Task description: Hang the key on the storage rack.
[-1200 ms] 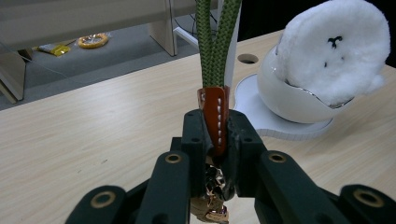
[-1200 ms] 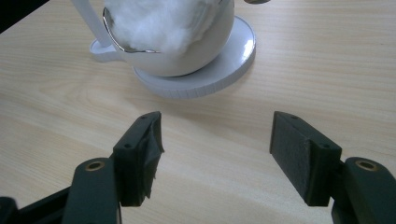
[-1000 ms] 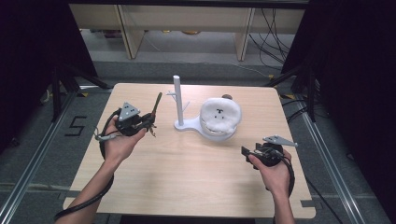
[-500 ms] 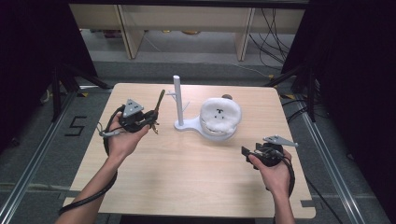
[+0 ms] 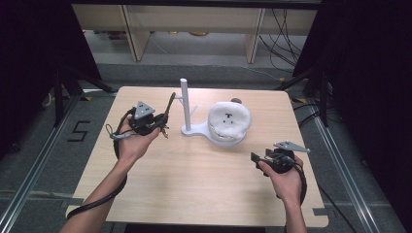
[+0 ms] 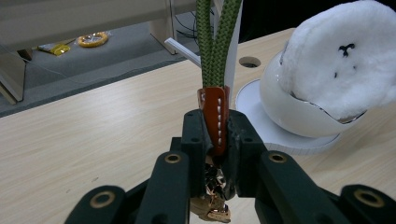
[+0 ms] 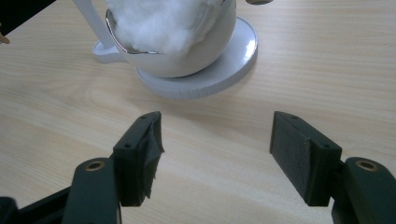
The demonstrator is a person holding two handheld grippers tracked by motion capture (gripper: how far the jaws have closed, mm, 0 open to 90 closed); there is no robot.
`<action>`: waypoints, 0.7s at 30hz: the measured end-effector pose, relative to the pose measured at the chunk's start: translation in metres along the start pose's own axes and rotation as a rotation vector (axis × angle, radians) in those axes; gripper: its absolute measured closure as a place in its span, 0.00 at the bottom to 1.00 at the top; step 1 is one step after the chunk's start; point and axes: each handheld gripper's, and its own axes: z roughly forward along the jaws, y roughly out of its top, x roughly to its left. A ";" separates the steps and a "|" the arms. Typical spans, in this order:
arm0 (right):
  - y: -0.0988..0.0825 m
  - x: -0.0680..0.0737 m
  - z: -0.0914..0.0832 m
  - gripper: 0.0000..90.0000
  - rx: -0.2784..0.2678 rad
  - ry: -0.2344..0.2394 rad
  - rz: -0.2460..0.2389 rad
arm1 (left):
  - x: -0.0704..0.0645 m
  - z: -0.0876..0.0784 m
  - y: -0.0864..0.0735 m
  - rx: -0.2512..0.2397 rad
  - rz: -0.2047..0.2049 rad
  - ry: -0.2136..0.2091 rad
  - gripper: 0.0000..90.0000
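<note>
Left gripper (image 6: 215,154): clamped on keychain (image 6: 215,119), cord upright
Stand (image 5: 186,104): just right of cord, peg nearest left hand
Right gripper (image 7: 217,154): wide, holding nothing

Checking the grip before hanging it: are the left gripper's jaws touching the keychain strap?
Touching. The left gripper view shows the left gripper clamped on the strap's orange leather tab.
</note>
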 end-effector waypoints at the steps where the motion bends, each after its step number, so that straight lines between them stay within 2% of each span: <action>1: 0.000 0.000 0.000 0.39 -0.002 0.000 -0.001 | 0.000 0.002 0.000 0.000 0.002 -0.001 0.87; 12: -0.001 0.000 0.001 0.39 0.005 -0.001 0.000 | -0.003 0.011 -0.004 0.015 0.017 0.012 0.87; 17: -0.001 0.000 0.001 0.39 0.004 -0.006 -0.007 | -0.005 0.016 -0.005 0.020 0.006 0.009 0.86; 18: -0.001 0.000 0.000 0.39 0.004 -0.006 -0.007 | -0.004 0.017 -0.005 0.023 0.018 0.010 0.86; 21: -0.001 0.000 0.000 0.39 0.001 -0.001 0.004 | -0.005 0.020 -0.007 0.026 0.016 0.010 0.86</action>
